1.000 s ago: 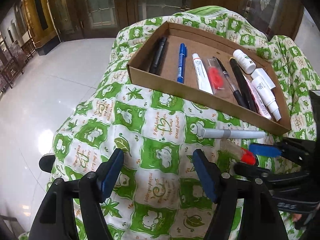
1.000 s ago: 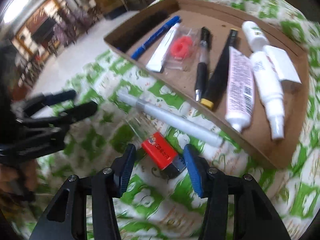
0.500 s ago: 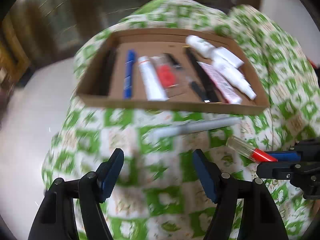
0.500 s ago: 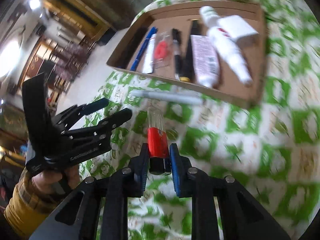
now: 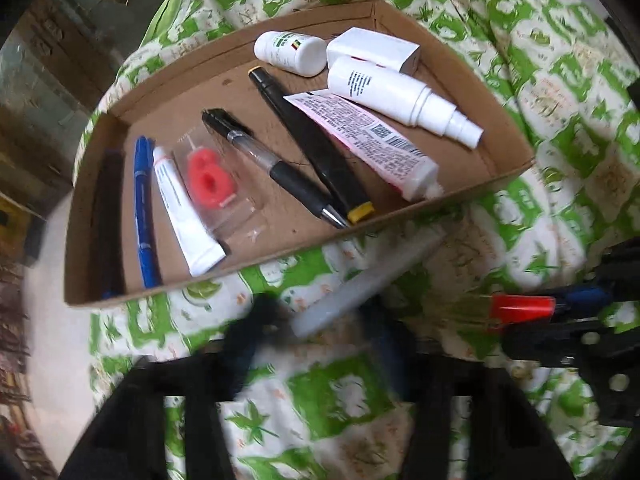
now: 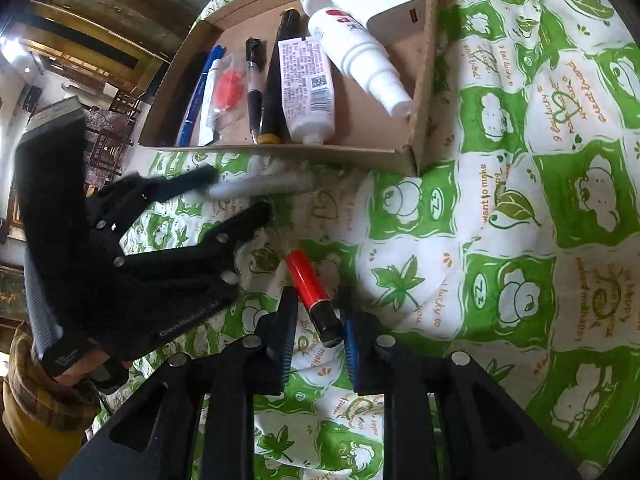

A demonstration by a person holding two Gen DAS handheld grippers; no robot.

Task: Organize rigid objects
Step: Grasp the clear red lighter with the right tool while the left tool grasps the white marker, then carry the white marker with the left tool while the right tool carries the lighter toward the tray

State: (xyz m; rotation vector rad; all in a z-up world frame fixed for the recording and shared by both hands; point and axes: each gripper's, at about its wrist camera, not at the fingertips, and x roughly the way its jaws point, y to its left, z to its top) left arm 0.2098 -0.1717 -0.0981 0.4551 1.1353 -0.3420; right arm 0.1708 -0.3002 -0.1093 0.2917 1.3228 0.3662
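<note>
A shallow cardboard tray (image 5: 400, 216) (image 6: 280, 152) on the green-and-white cloth holds pens, tubes and white bottles. A white marker (image 5: 360, 288) (image 6: 260, 186) lies on the cloth just in front of the tray. My left gripper (image 5: 316, 328) (image 6: 240, 196) is open, its blurred fingers on either side of the marker's near end. My right gripper (image 6: 316, 320) is shut on a red-and-clear lighter (image 6: 310, 288) (image 5: 520, 308), held a little above the cloth to the right of the marker.
In the tray lie a blue pen (image 5: 142, 208), a small white tube (image 5: 184, 216), a red item in a clear packet (image 5: 210, 180), two black pens, a pink-white tube (image 5: 360, 140), a spray bottle (image 5: 400, 100) and a white box (image 5: 372, 50). Floor and furniture lie beyond the left edge.
My left gripper has moved forward to the white marker. My right gripper closed on the lighter and lifted it, then swung right.
</note>
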